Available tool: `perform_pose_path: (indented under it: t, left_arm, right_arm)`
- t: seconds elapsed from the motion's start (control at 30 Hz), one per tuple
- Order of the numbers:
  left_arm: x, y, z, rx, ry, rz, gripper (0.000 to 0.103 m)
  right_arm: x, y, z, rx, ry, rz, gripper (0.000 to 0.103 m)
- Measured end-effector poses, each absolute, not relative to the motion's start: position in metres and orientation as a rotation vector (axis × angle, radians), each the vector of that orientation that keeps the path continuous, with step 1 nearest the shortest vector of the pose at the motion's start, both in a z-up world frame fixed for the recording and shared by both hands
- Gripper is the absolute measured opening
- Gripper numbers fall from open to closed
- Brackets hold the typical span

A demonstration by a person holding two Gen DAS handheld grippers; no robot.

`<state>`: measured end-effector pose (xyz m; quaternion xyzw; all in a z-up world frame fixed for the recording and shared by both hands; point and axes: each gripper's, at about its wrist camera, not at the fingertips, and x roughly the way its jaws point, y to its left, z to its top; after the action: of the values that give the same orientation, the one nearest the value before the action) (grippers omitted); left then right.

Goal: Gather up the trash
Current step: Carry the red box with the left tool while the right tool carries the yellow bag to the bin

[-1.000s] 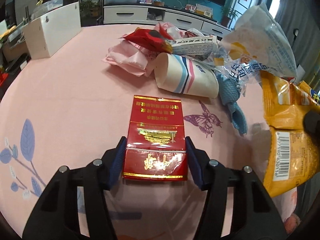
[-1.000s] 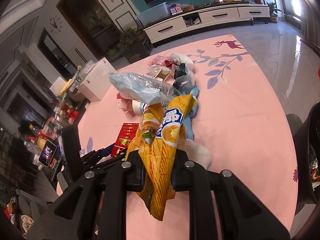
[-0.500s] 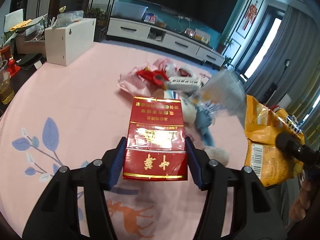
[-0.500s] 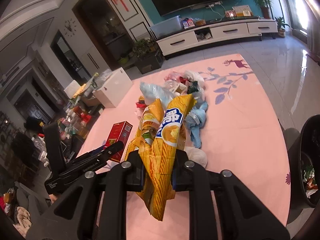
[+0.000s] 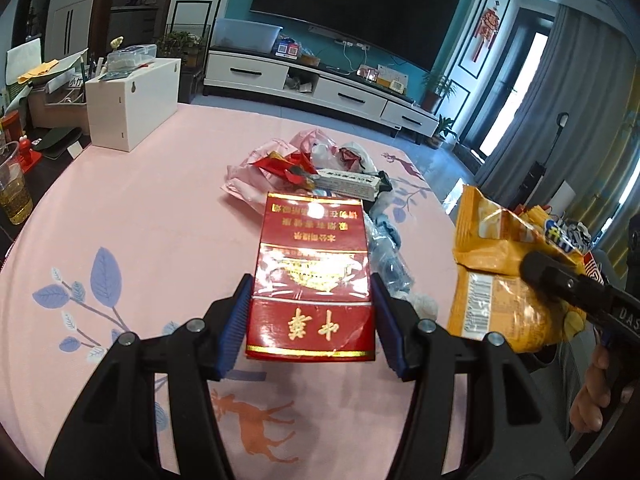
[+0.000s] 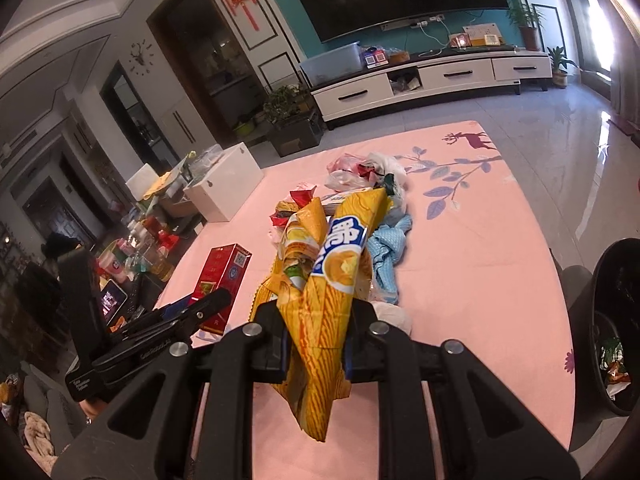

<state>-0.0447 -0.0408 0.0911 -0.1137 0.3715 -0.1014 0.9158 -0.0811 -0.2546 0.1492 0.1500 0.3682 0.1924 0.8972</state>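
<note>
Two hand-held grippers are raised above a pink tabletop (image 5: pixel 132 208) printed with blue leaves and deer, each carrying a piece of rubbish. On the left gripper (image 5: pixel 310 322), the blue-padded fingers (image 5: pixel 236 320) are closed against both sides of a red cigarette carton (image 5: pixel 312 276) with gold lettering, held flat and clear of the cloth. The right gripper (image 6: pixel 316 344) has its fingers pinched tight on a crumpled yellow snack bag (image 6: pixel 324 280), which stands up between them and hangs below.

Seen from the left wrist, the snack bag (image 5: pixel 496 280) and the right gripper sit just to the right of the carton, with part of a hand (image 5: pixel 596 392) visible on the handle. From the right wrist, the carton (image 6: pixel 222 280) appears at left in the other gripper's grasp.

More rubbish lies in a loose pile (image 5: pixel 316 168) toward the far middle of the cloth: pink and clear plastic bags, red wrappers, a long white box (image 5: pixel 348 182) and a blue cloth (image 6: pixel 390 252). A white box (image 5: pixel 132 108) stands at the far left edge of the cloth. A black bin (image 6: pixel 616 320) with wrappers inside stands beyond the right edge of the cloth, well apart from both held items. A television and a low white cabinet line the teal wall behind.
</note>
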Motion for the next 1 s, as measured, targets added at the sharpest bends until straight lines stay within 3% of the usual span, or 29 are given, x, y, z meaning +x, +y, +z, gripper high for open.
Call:
perform_pose_path:
  t: [1.0]
  left_arm:
    - [-0.051, -0.080, 0.078, -0.128, 0.805, -0.284, 0.058]
  right_arm:
    - [-0.076, -0.272, 0.141, 0.343, 0.773, 0.289, 0.020]
